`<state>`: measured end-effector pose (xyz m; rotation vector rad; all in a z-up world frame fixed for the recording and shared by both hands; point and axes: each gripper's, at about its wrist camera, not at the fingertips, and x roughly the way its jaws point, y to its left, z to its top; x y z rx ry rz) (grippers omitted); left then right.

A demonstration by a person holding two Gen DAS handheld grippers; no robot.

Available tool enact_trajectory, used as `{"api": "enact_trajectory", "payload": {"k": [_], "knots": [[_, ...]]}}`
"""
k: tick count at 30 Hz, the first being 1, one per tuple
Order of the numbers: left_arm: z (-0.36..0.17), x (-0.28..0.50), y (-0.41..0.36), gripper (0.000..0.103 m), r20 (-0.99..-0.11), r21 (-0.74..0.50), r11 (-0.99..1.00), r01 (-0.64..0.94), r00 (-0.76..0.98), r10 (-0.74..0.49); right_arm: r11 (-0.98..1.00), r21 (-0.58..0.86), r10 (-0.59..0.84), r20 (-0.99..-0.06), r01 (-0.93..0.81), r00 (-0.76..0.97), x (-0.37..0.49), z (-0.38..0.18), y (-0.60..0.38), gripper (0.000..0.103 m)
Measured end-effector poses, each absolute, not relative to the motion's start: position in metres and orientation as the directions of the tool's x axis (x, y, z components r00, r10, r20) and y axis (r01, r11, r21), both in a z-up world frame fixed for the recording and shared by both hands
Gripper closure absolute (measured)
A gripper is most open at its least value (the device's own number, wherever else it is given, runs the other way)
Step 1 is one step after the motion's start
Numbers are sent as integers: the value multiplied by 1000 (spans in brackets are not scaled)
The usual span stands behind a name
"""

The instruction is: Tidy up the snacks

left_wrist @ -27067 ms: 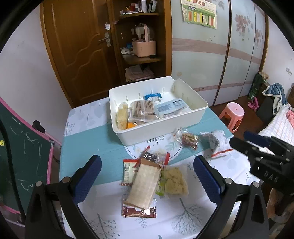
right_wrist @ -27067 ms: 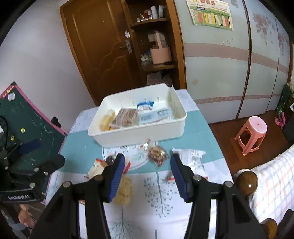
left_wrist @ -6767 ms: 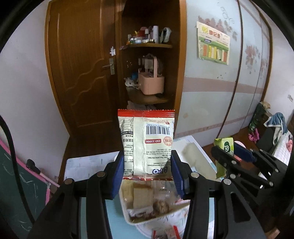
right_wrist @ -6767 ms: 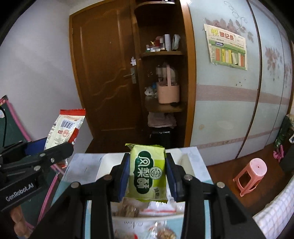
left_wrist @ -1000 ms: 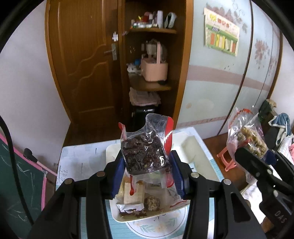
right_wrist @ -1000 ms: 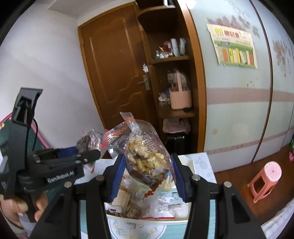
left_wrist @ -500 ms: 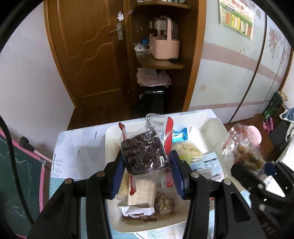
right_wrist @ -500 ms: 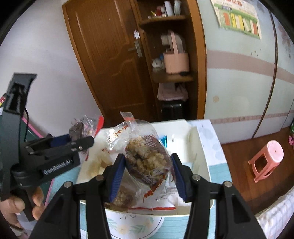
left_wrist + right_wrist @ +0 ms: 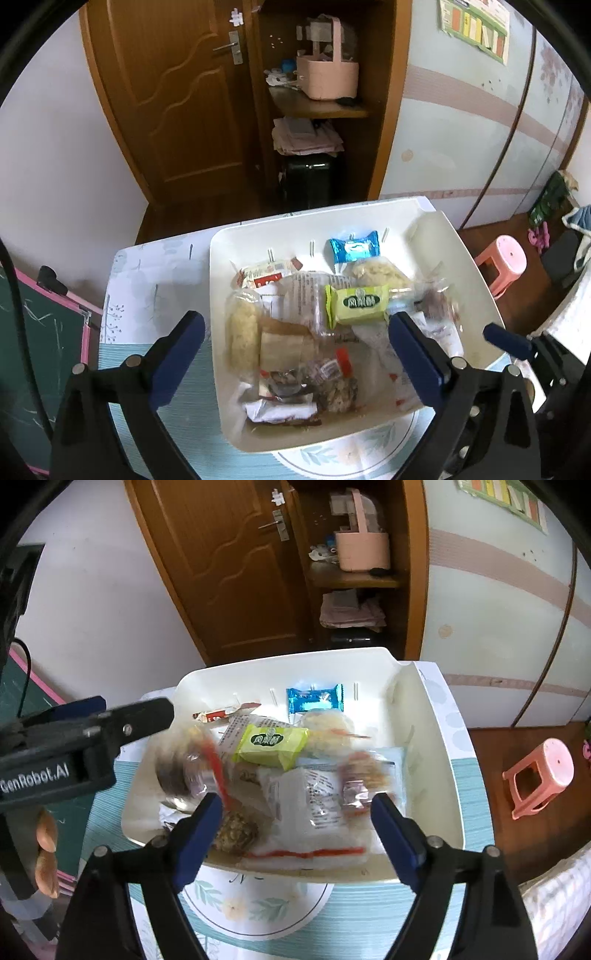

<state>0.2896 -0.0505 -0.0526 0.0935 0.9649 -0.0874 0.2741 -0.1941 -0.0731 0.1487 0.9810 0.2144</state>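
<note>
A white bin [image 9: 469, 266] [image 9: 436, 738] on the table holds several snack packs, with a green pack [image 9: 356, 304] [image 9: 273, 744] on top and a blue one [image 9: 354, 249] [image 9: 314, 697] at the back. The dark-fruit pack [image 9: 325, 387] [image 9: 184, 768] and the clear pack of puffed snack [image 9: 436, 306] [image 9: 364, 775] are in the bin, both motion-blurred. My left gripper [image 9: 295, 350] is open and empty above the bin's front left. My right gripper [image 9: 297, 827] is open and empty above the bin's front. The left gripper also shows in the right wrist view [image 9: 122, 720].
The bin sits on a teal and white tablecloth [image 9: 155, 280] [image 9: 332, 915]. A chalkboard [image 9: 33, 354] stands at the left, a pink stool [image 9: 504, 262] [image 9: 543, 775] at the right. A brown door [image 9: 166, 92] and open shelves with a pink basket [image 9: 327, 74] are behind.
Both grippers opened and let go of their packs, which dropped into the bin. Both grippers moved lower and closer over the bin.
</note>
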Motion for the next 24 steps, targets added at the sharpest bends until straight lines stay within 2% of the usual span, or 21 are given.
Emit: {"api": "enact_trajectory", "payload": {"k": [11, 24], "knots": [[-32, 258, -49, 4, -820, 31, 991, 129, 570, -49, 970, 220, 239, -776, -105, 583, 245, -45, -198, 18], [25, 183, -43, 3, -751, 30, 987, 157, 655, -82, 969, 207, 243, -719, -133, 651, 180, 2, -193, 18]]}}
